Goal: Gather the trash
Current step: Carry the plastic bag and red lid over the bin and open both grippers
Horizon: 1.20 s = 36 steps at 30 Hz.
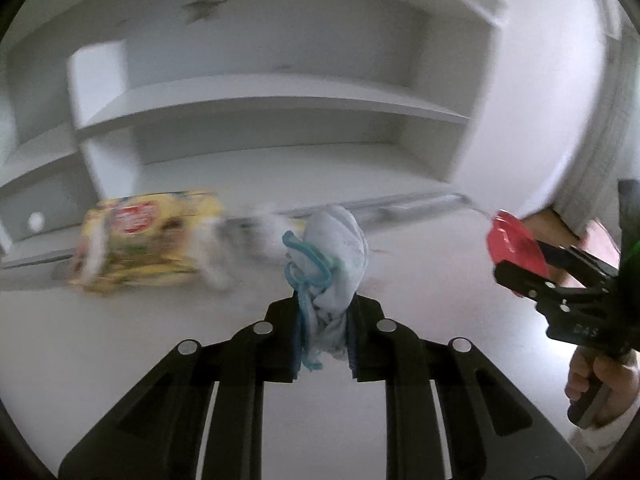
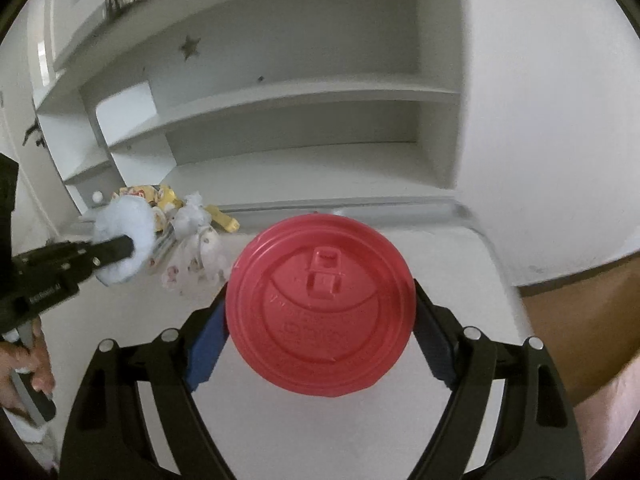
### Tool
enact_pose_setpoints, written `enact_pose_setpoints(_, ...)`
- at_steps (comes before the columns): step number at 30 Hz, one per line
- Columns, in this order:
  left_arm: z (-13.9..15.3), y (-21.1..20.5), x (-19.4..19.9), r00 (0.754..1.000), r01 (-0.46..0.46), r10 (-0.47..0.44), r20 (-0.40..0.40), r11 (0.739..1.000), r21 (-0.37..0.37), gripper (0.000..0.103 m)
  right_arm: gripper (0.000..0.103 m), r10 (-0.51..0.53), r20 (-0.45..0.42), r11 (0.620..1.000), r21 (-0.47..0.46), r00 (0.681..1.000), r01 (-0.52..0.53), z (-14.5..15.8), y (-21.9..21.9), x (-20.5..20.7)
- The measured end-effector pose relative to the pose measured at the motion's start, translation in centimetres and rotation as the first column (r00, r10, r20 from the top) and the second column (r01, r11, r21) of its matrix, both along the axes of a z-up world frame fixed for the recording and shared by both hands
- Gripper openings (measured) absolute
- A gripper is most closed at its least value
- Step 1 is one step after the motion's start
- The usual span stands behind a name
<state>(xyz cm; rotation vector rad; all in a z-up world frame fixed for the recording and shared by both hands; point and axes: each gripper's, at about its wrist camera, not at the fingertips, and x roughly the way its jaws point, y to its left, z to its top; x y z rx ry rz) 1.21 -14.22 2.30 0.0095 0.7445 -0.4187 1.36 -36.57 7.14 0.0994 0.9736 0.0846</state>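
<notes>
A: Nearest, our left tongs (image 1: 324, 344) pinch a crumpled pale-blue mask (image 1: 340, 256) by its lower end, lifted off the white desk (image 1: 120, 340). Its loose cord may snag, or the thin fold slip out.

B: Our right tongs (image 2: 320, 320), spread wide, clamp a red cup lid (image 2: 320, 304) by its rim; it could pop free. Beyond, a yellow wrapper (image 1: 148, 236) and white scraps (image 2: 192, 236) lie below the shelves (image 2: 280, 100).

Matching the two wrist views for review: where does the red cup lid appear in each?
Left wrist: red lid at the right edge, in the right gripper.
Right wrist: lid fills the centre, clamped between the jaws.
Shared landmark: the star sticker on the shelf's back wall.
</notes>
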Motion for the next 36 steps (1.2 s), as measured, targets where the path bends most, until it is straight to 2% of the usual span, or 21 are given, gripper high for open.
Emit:
enact_pose_setpoints(4,1.2,-7.2,-4.6,0.989,0.147,-0.146,0.015,0.989,-0.001,0.016,0.080,-0.097,0.005,0.995,-0.017,0.995,0.097,2.8,-6.1,-6.5)
enact_pose_setpoints(6,1.2,-11.8,-7.4,0.970,0.243,-0.243,0.016,0.970,0.000,0.016,0.080,-0.163,0.006,0.986,-0.015,0.987,0.163,3.8,-9.7,-9.8)
enact_pose_setpoints(10,0.6,-20.5,-12.9,0.906,0.424,-0.424,0.008,0.906,0.005,0.016,0.080,-0.315,0.012,0.948,-0.036,0.949,0.315,5.6,-17.1,-17.4)
enact_pose_setpoints(14,-0.5,-29.5,-18.8,0.812,0.584,-0.584,0.003,0.811,0.027,0.016,0.080,-0.458,-0.024,0.889,-0.032,0.889,0.457,5.8,-24.0,-24.6)
enact_pose_setpoints(15,-1.3,-31.9,-20.2,0.783,0.622,-0.622,-0.011,0.782,0.036,0.016,0.080,-0.494,-0.043,0.869,-0.035,0.868,0.493,5.4,-25.6,-26.3)
enact_pose_setpoints(18,-4.1,-37.1,-23.3,0.720,0.694,-0.690,-0.071,0.718,0.052,0.016,0.080,-0.570,-0.116,0.820,-0.032,0.813,0.571,2.8,-29.5,-30.1)
enact_pose_setpoints(20,-6.8,-39.8,-24.7,0.689,0.723,-0.713,-0.131,0.687,0.070,0.016,0.080,-0.602,-0.188,0.792,-0.016,0.776,0.610,-0.2,-31.6,-32.1)
enact_pose_setpoints(22,-9.8,-41.9,-25.1,0.672,0.738,-0.715,-0.193,0.668,0.094,0.016,0.080,-0.616,-0.248,0.776,-0.027,0.748,0.630,-3.1,-32.8,-33.2)
enact_pose_setpoints(23,-11.6,-43.0,-25.3,0.661,0.747,-0.715,-0.228,0.657,0.106,0.016,0.080,-0.621,-0.300,0.765,-0.029,0.724,0.643,-5.6,-33.6,-33.8)
enact_pose_setpoints(25,-14.7,-44.5,-25.3,0.649,0.754,-0.704,-0.288,0.645,0.124,0.016,0.080,-0.618,-0.377,0.750,-0.021,0.690,0.661,-9.4,-34.6,-34.8)
enact_pose_setpoints(27,-18.4,-45.8,-24.3,0.644,0.751,-0.674,-0.362,0.647,0.130,0.016,0.080,-0.599,-0.451,0.745,-0.011,0.662,0.667,-13.1,-34.7,-34.9)
enact_pose_setpoints(29,-22.2,-46.3,-23.0,0.643,0.741,-0.633,-0.431,0.657,0.139,0.017,0.079,-0.559,-0.531,0.753,-0.006,0.636,0.657,-17.3,-34.1,-35.2)
enact_pose_setpoints(32,-26.6,-45.8,-21.2,0.641,0.729,-0.583,-0.500,0.666,0.158,0.016,0.079,-0.518,-0.616,0.741,0.024,0.593,0.672,-21.8,-34.1,-35.5)
enact_pose_setpoints(36,-31.6,-44.5,-18.7,0.623,0.707,-0.513,-0.590,0.692,0.146,0.016,0.079,-0.468,-0.695,0.735,0.036,0.546,0.677,-26.6,-33.9,-34.6)
